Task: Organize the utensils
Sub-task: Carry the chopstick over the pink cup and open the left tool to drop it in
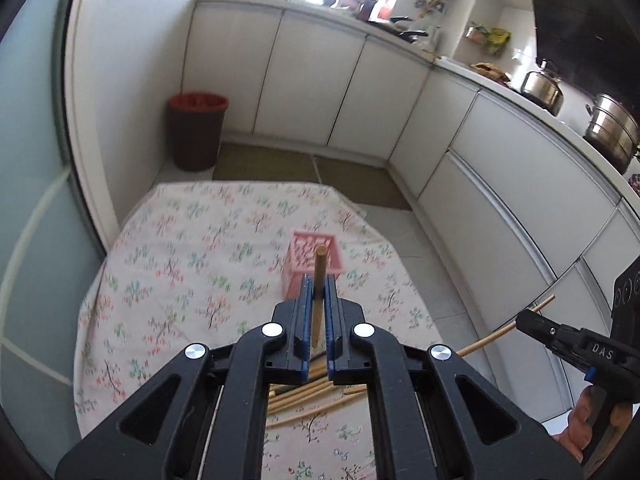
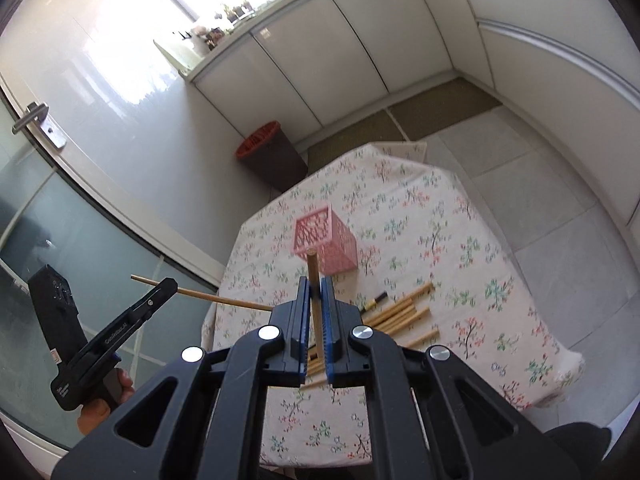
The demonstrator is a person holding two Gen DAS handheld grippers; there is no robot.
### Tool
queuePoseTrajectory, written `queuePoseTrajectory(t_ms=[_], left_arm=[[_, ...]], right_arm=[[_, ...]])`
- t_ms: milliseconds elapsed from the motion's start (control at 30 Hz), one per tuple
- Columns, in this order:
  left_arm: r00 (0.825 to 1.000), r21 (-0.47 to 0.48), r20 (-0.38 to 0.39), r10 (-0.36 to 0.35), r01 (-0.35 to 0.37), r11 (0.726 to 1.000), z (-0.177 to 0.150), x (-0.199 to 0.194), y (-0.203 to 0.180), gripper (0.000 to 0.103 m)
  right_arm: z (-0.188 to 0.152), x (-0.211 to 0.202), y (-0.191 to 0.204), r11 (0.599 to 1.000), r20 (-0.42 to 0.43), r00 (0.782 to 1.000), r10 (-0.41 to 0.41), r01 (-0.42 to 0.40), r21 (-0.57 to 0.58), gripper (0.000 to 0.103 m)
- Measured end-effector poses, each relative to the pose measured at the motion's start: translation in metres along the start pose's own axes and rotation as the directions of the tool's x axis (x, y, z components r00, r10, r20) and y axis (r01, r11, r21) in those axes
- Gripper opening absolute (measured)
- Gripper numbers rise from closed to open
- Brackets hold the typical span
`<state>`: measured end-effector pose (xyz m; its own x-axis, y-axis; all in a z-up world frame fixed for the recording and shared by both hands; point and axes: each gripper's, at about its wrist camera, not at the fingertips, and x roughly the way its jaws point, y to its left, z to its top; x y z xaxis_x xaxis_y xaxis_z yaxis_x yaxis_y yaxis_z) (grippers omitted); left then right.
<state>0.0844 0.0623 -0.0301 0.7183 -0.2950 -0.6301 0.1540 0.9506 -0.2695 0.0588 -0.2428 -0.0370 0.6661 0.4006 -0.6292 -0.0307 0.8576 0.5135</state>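
Left gripper [image 1: 319, 286], raised above the desk [image 1: 168, 280]: fingers [image 1: 305, 304] nearly closed on 1 chopstick [image 1: 319, 292], gripped along its shaft, its round end pointing forward past the fingertips. From this view that end overlaps the near rim of the pink basket [image 1: 314, 264], which stands upright on the floral cloth with its lattice walls visible and its opening facing up. Below the fingers, more chopsticks [image 1: 308, 394] lie loose on the cloth near the desk's near edge.

Right gripper [image 2: 316, 284], also held above the desk: blue-padded fingers [image 2: 328, 312] nearly closed on a second chopstick [image 2: 313, 292], which runs between the pads and projects forward toward the basket [image 2: 326, 246]. The loose pile [image 2: 400, 312] lies on the cloth to the right of the fingers, roughly parallel, with 1 dark-tipped stick among the pale ones; the exact count cannot be told.

Each gripper appears in the other's view: the left one at lower left of the right wrist view, its chopstick crossing in front of the glass door, and the right one at the right edge of the left wrist view.

Surroundings: brown bin [image 1: 198, 132] with red rim on the floor beyond the desk; white cabinets [image 1: 312, 80]; steel pots [image 1: 612, 132] on the kitchen counter
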Motion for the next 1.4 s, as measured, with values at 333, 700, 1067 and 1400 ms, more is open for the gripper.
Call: queuePoseTrajectory(t_ms=[333, 700, 1067, 1400], left_arm=[[0.998, 0.064, 0.065, -0.007, 0.003, 0.998, 0.063, 0.015, -0.028, 0.005], [0.991, 0.069, 0.122, 0.050, -0.059, 0.996, 0.108, 0.072, -0.035, 0.005], [0.993, -0.088, 0.119, -0.008, 0.019, 0.996, 0.078, 0.086, 0.016, 0.025], [0.970, -0.206, 0.235, 0.058, -0.009, 0.978, 0.073, 0.044, 0.065, 0.044]], right_arm=[[0.064, -0.012, -0.001, 0.999, 0.104, 0.995, 0.002, -0.006, 0.040, 0.006], [0.109, 0.008, -0.001, 0.999, 0.150, 0.989, -0.009, 0.004, 0.037, 0.006], [0.129, 0.054, 0.019, 1.000, 0.142, 0.990, -0.015, 0.016, -0.005, 0.006], [0.129, 0.125, 0.053, 0.988, 0.110, 0.991, -0.081, 0.094, -0.121, 0.006]])
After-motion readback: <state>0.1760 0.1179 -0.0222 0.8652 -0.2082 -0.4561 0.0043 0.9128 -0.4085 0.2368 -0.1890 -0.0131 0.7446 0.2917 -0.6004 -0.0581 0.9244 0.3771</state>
